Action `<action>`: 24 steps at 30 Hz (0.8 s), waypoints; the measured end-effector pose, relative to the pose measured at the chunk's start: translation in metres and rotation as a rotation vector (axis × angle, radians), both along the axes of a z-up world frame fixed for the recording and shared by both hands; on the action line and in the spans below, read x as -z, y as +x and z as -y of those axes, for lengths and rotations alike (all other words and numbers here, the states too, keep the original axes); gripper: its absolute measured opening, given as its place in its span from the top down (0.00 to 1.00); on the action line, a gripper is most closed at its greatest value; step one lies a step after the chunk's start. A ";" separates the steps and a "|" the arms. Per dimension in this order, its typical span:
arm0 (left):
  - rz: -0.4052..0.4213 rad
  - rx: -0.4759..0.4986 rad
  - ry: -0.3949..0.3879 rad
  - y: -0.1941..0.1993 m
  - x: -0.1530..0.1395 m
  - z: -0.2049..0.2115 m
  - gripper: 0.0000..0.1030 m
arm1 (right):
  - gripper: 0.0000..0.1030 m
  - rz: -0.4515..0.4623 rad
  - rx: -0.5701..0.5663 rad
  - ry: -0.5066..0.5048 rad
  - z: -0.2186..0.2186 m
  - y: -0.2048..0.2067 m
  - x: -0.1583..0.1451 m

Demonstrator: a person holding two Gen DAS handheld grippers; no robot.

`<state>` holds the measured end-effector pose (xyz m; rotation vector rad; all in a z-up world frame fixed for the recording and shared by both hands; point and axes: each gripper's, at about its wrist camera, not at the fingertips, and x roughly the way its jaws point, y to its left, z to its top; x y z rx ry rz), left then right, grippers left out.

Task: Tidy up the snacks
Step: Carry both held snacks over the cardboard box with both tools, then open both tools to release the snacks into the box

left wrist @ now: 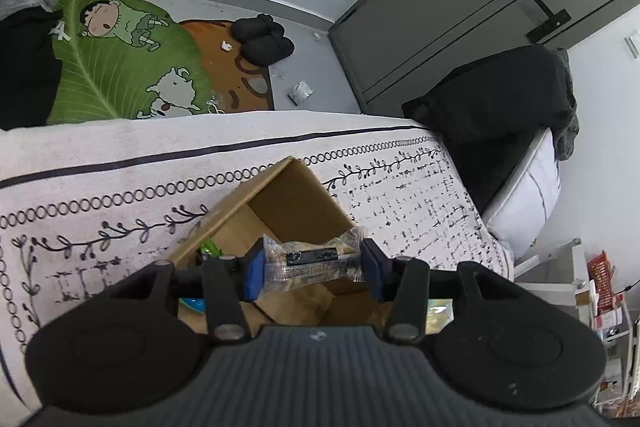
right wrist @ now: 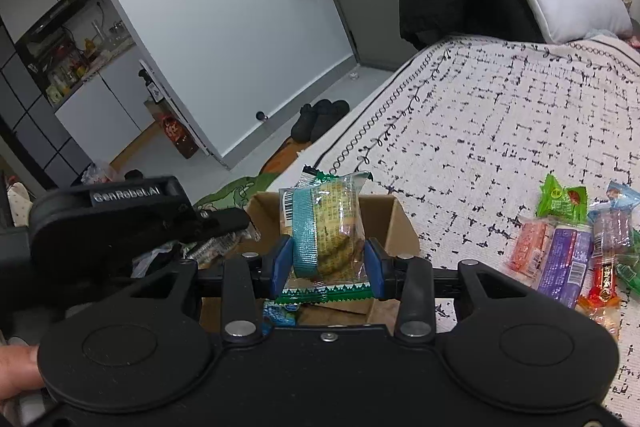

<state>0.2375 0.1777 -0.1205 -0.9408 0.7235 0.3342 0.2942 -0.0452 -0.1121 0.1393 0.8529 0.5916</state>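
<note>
An open cardboard box (left wrist: 292,203) sits on a white patterned cloth (left wrist: 100,195). My left gripper (left wrist: 314,269) is shut on a clear-wrapped snack pack (left wrist: 314,259) and holds it over the box opening. Other wrapped snacks lie inside the box. In the right wrist view my right gripper (right wrist: 326,265) is shut on a clear packet with a teal band and a round cake (right wrist: 324,227), held above the same box (right wrist: 392,223). The left gripper's body (right wrist: 112,223) shows at the left there. A pile of loose wrapped snacks (right wrist: 576,247) lies on the cloth at the right.
A green cartoon rug (left wrist: 120,67) and black slippers (left wrist: 262,39) lie on the floor beyond the cloth's edge. A grey cabinet (left wrist: 440,27) and a dark chair with a white cushion (left wrist: 520,147) stand at the right. A white door (right wrist: 208,27) is behind.
</note>
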 end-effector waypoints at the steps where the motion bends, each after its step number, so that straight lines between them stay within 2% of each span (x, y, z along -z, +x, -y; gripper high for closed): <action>1: 0.005 -0.011 -0.012 0.000 0.001 -0.001 0.51 | 0.63 -0.006 0.002 -0.006 -0.001 0.001 0.003; 3: 0.004 -0.024 -0.043 0.000 0.005 -0.004 0.48 | 0.63 -0.015 0.007 -0.007 -0.003 0.003 0.006; 5: -0.016 -0.034 -0.062 0.001 0.008 -0.007 0.39 | 0.62 -0.018 0.010 -0.006 -0.004 0.003 0.008; 8: -0.042 -0.053 -0.047 -0.001 0.009 -0.009 0.31 | 0.62 -0.023 0.018 -0.014 -0.006 0.004 0.012; 13: -0.074 -0.053 -0.033 0.000 0.011 -0.011 0.28 | 0.57 -0.017 0.019 -0.025 -0.008 0.006 0.013; 16: -0.090 -0.035 -0.025 0.001 0.011 -0.009 0.27 | 0.47 -0.002 0.028 -0.036 -0.003 0.005 0.009; 18: -0.100 -0.013 -0.016 0.004 0.010 -0.005 0.22 | 0.42 0.010 0.037 -0.042 0.002 0.005 0.004; 20: -0.110 0.011 -0.006 0.006 0.010 0.000 0.20 | 0.30 0.020 0.051 -0.037 0.010 0.003 0.000; 22: -0.122 0.036 0.001 0.008 0.009 0.006 0.19 | 0.23 0.028 0.064 -0.035 0.018 0.001 -0.003; 24: -0.122 0.065 0.008 0.010 0.009 0.013 0.19 | 0.22 0.037 0.084 -0.047 0.028 -0.001 -0.005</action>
